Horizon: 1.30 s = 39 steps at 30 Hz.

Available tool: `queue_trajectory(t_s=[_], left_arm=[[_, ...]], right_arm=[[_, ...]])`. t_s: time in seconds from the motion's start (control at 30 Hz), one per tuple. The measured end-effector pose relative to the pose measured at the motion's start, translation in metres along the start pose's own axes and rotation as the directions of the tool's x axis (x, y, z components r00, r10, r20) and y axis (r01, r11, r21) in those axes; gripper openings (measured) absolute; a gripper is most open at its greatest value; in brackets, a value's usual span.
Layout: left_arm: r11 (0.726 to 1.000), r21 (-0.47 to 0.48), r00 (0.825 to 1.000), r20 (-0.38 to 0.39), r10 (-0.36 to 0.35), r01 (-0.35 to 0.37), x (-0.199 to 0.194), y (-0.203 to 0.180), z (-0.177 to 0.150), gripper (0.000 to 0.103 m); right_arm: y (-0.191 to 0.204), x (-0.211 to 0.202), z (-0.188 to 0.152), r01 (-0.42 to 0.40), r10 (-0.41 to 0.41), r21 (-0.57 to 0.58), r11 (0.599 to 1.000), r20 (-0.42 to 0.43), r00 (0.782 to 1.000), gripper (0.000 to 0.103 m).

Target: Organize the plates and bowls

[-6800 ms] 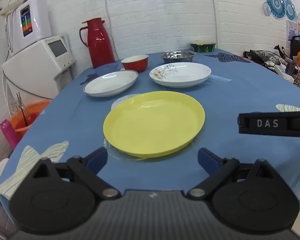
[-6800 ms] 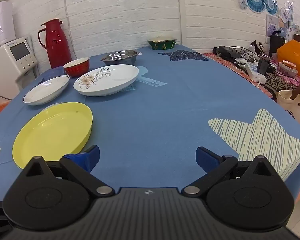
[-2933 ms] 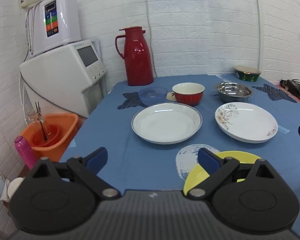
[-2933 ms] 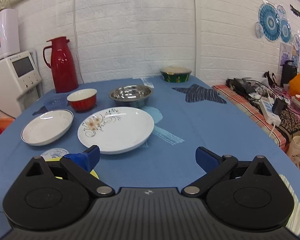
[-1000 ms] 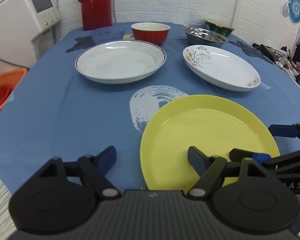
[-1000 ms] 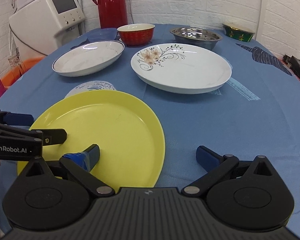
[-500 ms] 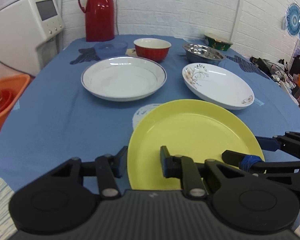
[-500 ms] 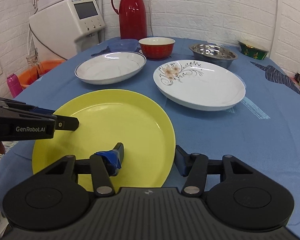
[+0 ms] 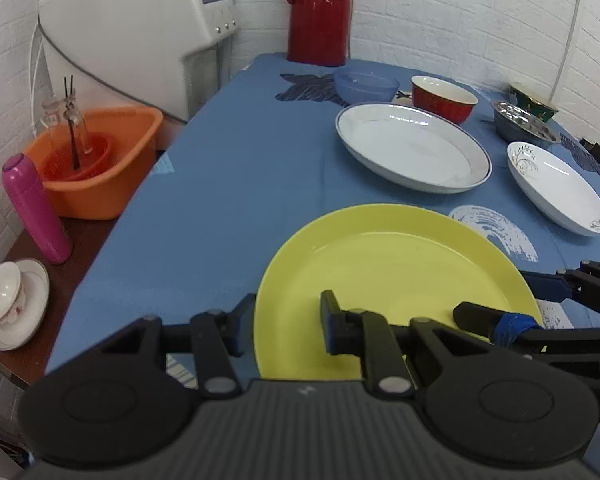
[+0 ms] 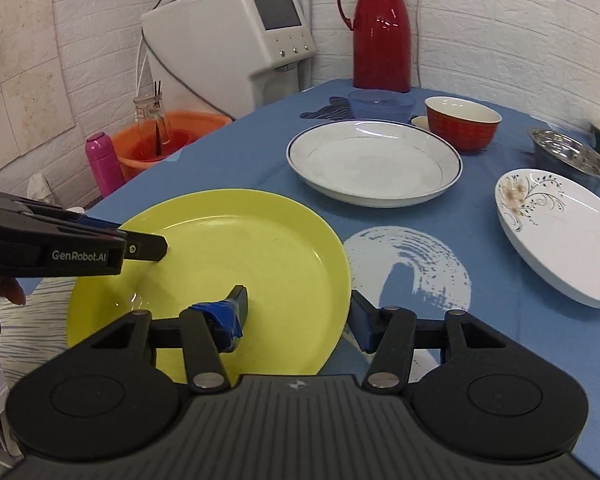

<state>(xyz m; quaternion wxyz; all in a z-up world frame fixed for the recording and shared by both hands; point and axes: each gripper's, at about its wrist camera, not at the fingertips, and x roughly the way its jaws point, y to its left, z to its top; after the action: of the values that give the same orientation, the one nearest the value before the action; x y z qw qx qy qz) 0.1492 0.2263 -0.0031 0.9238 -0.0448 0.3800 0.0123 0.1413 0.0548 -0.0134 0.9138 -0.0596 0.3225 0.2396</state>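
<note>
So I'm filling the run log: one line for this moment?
left gripper: shut on yellow plate rim | right gripper: shut on opposite rim | white plates: untouched

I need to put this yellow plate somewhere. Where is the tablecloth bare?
Bare blue cloth runs along the table's left edge, between the orange tub and the blue-rimmed white plate. It is crowded at the back right: blue bowl, red bowl, steel bowl, floral white plate.
</note>
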Motion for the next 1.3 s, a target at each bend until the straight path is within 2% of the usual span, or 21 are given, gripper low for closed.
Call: queue_trajectory(t_s=[0.13,0.27,0.3,0.37,0.5,0.63,0.8,0.9,1.0,1.07,1.2,1.3], left_arm=[[1.0,0.019,1.0,0.016,-0.007,0.007,0.008,-0.008,-0.002,0.016],[1.0,0.003,1.0,0.018,-0.002,0.002,0.013,-0.006,0.002,0.017],[1.0,-0.003,1.0,0.013,-0.002,0.002,0.012,-0.005,0.003,0.023],[0.999,-0.017,0.999,0.023,0.032,-0.031,0.009,-0.003,0.002,0.087],[0.998,-0.044,0.995,0.092,0.041,-0.037,-0.006,0.008,0.005,0.087],[0.997,-0.058,0.994,0.099,0.054,-0.049,-0.001,0.018,0.03,0.087],[0.999,-0.047,0.996,0.091,-0.019,0.023,0.027,0.019,0.087,0.087],[0.998,-0.02,0.997,0.046,-0.063,0.064,0.061,0.015,0.122,0.087],[0.992,-0.039,0.992,-0.036,-0.119,0.118,0.102,0.015,0.146,0.087],[0.99,-0.054,0.988,-0.075,-0.131,0.128,0.125,0.014,0.155,0.087],[0.991,-0.064,0.986,-0.115,-0.125,0.118,0.153,0.011,0.162,0.087],[0.99,-0.065,0.984,-0.122,-0.132,0.124,0.164,0.007,0.163,0.087]], right_arm=[[-0.004,0.004,-0.002,0.043,-0.043,-0.001,0.999,-0.022,0.999,0.039],[-0.007,0.007,-0.001,0.028,-0.028,0.005,1.0,-0.024,0.999,0.042],[-0.009,0.006,-0.001,0.017,-0.017,0.012,1.0,-0.027,1.0,0.043],[-0.016,0.002,-0.001,-0.014,0.015,0.045,0.999,-0.031,0.999,0.042],[-0.035,-0.016,0.001,0.052,-0.053,0.096,0.994,0.004,0.999,0.045],[-0.061,-0.031,0.013,0.098,-0.104,0.122,0.988,0.043,0.994,0.047],[-0.086,-0.023,0.052,0.115,-0.126,0.117,0.986,0.09,0.988,0.049],[-0.097,0.0,0.081,0.105,-0.114,0.096,0.99,0.094,0.989,0.05],[-0.11,0.032,0.107,0.091,-0.097,0.089,0.992,0.066,0.993,0.051],[-0.116,0.057,0.118,0.098,-0.1,0.079,0.992,0.023,0.995,0.051],[-0.125,0.102,0.126,0.095,-0.09,0.077,0.992,-0.072,0.993,0.052],[-0.131,0.118,0.123,0.106,-0.096,0.091,0.99,-0.112,0.989,0.052]])
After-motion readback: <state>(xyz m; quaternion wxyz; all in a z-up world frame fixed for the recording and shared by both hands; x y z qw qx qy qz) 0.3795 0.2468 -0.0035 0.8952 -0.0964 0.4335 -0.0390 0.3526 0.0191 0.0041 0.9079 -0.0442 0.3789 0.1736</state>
